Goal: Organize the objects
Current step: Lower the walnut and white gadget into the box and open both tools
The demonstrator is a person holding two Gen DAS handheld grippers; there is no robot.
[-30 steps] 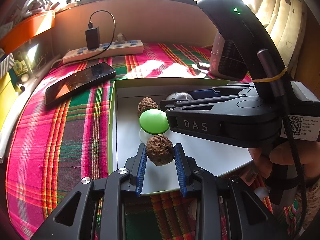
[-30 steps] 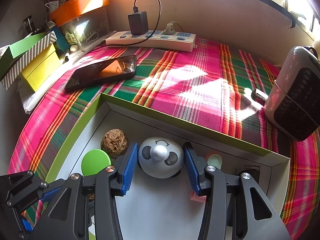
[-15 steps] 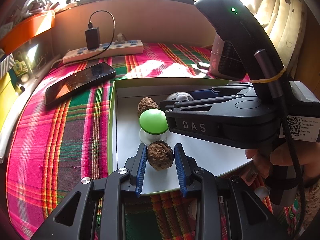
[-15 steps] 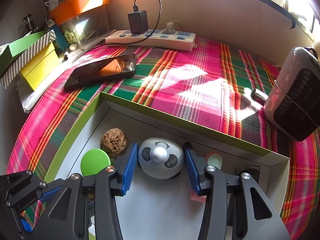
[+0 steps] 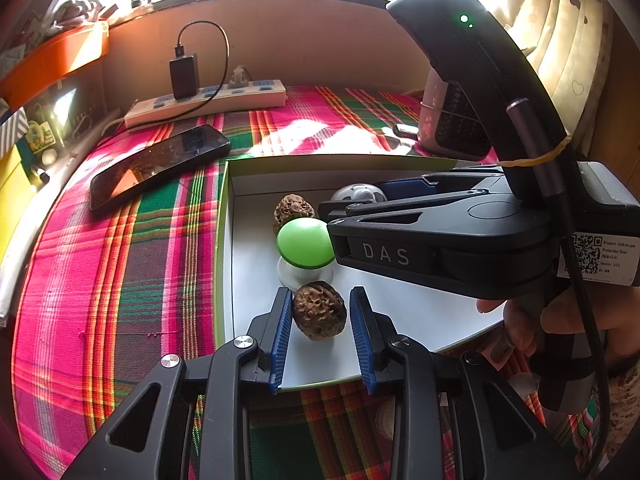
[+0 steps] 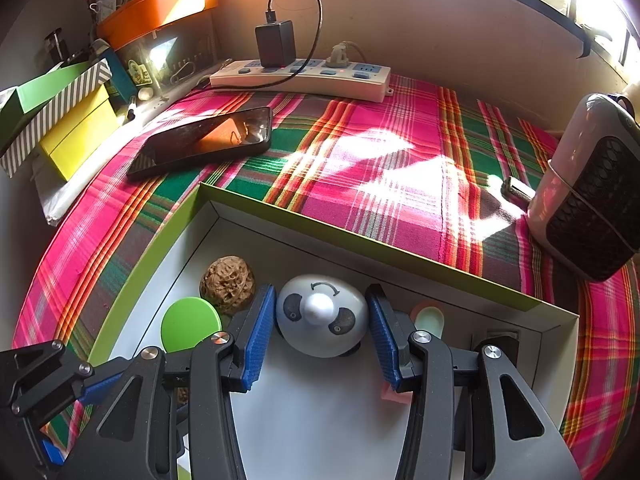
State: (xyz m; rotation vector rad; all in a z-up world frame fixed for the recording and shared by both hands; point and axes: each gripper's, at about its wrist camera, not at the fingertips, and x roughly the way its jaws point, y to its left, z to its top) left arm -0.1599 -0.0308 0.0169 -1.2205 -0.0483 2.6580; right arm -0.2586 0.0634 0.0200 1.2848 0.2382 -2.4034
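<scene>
Between left tongs [image 5: 320, 334]: walnut [image 5: 319, 315].

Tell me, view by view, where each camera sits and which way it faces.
Left wrist: on the left hand-held gripper, facing forward and down into the box; its fingers flank a walnut with gaps; the right hand-held gripper's body and a hand show at right.
Right wrist: on the right hand-held gripper, facing into the box's far side; its fingers flank the panda timer with gaps; the left hand-held gripper's tip shows lower left.
Shared: box, green knob, far walnut, phone, power strip.
</scene>
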